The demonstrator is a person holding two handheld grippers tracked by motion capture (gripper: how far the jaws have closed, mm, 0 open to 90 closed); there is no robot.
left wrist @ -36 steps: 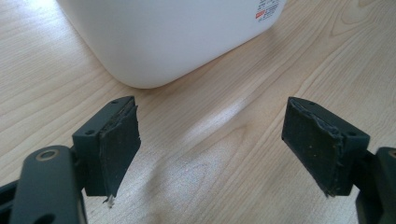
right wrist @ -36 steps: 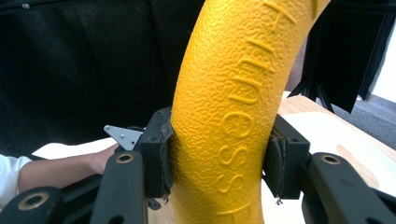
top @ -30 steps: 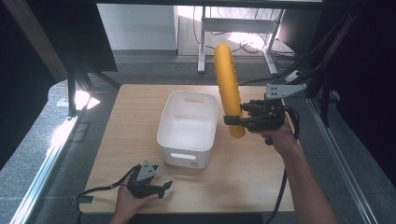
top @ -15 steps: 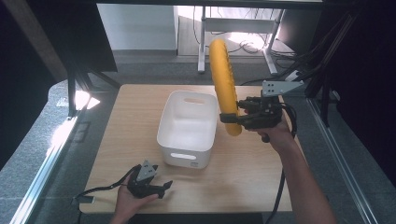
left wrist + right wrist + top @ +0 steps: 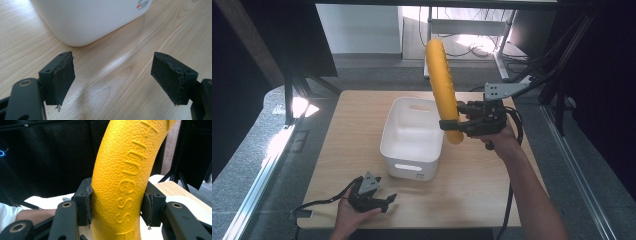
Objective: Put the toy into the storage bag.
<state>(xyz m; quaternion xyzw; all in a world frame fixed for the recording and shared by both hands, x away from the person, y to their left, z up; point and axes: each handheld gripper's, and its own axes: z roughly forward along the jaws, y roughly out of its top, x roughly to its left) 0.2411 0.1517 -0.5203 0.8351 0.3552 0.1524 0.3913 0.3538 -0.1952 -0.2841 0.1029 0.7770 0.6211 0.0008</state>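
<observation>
— Position of the yellow foam roller (image 5: 443, 90)?
— Held in the air over the right rim of the white bin (image 5: 412, 131), above the wooden table (image 5: 482, 175). Clamped near its lower end by the right gripper (image 5: 451, 126), pads pressed hard against both sides in the right gripper view (image 5: 117, 202).

— Long axis?
— Close to upright, gently curved. Lower end just below the jaws, next to the bin's right wall; upper end tipped away toward the far edge of the table and leaning a little left in the high view.

— Any writing?
— Raised letters along the roller's pebbled skin, running lengthwise. Hard to read whole; something ending in "ss" near the jaws, with a small round emblem above those letters. On the bin, a small red-and-white sticker (image 5: 143, 4) seen from the left gripper view, print too small to make out.

— And the left gripper (image 5: 373, 197)?
— Low at the near-left of the table, in front of the bin's near corner. Jaws spread wide, bare wood between the pads (image 5: 63, 78), nothing pinched.
</observation>
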